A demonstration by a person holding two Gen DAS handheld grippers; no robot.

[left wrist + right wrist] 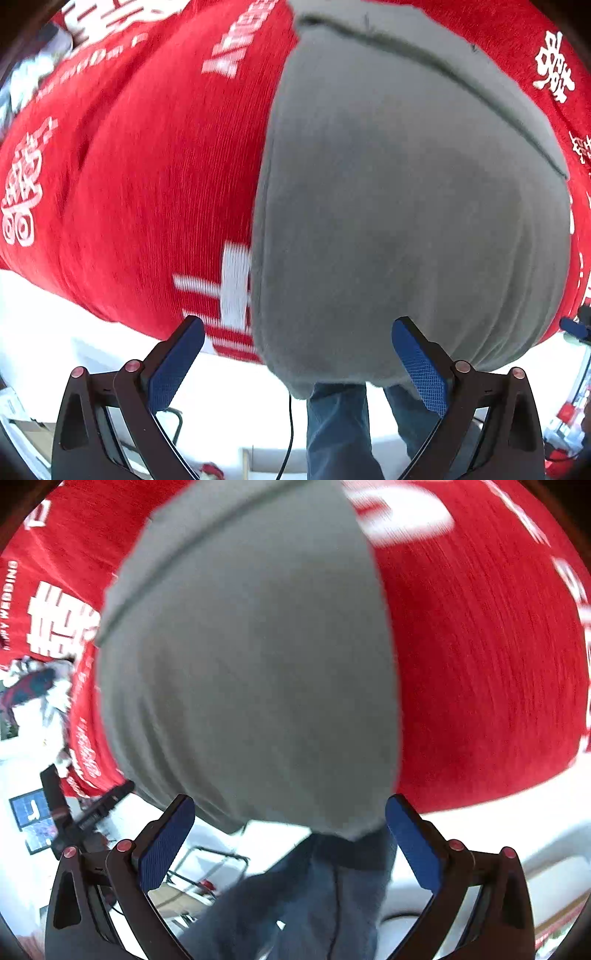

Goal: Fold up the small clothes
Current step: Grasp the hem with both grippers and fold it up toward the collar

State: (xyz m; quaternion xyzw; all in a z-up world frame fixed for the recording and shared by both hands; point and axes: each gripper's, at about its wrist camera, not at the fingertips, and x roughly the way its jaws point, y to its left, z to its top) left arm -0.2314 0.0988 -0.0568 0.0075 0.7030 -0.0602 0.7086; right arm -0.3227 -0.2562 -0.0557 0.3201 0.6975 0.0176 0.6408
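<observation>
1. Two grippers are in view, and both are wide open with nothing between the blue pads. The left gripper [297,365] points at the near edge of a grey garment [406,206]. The right gripper [290,843] points at the same grey garment [251,672] from the other side.
2. The grey garment lies flat on a red cloth [147,184] that covers the table, and its near hem hangs a little over the table edge. In the left wrist view a seam or folded band runs across its far part.
3. I judge the task is at an early step. The garment looks spread out, or perhaps folded once, but I cannot tell which. No finger touches it now, so the next grasp and the folds are still to do.
4. Another piece of fabric [33,690], dark and light, lies at the far left in the right wrist view, maybe waiting for folding.
5. Writing on the red cloth [480,664] is white: "WEDDING" can be read at the left of the right wrist view, next to large Chinese-style characters. Other words are too blurred to read.
6. Below the table edge, blue jeans [336,432] of the person are visible.
</observation>
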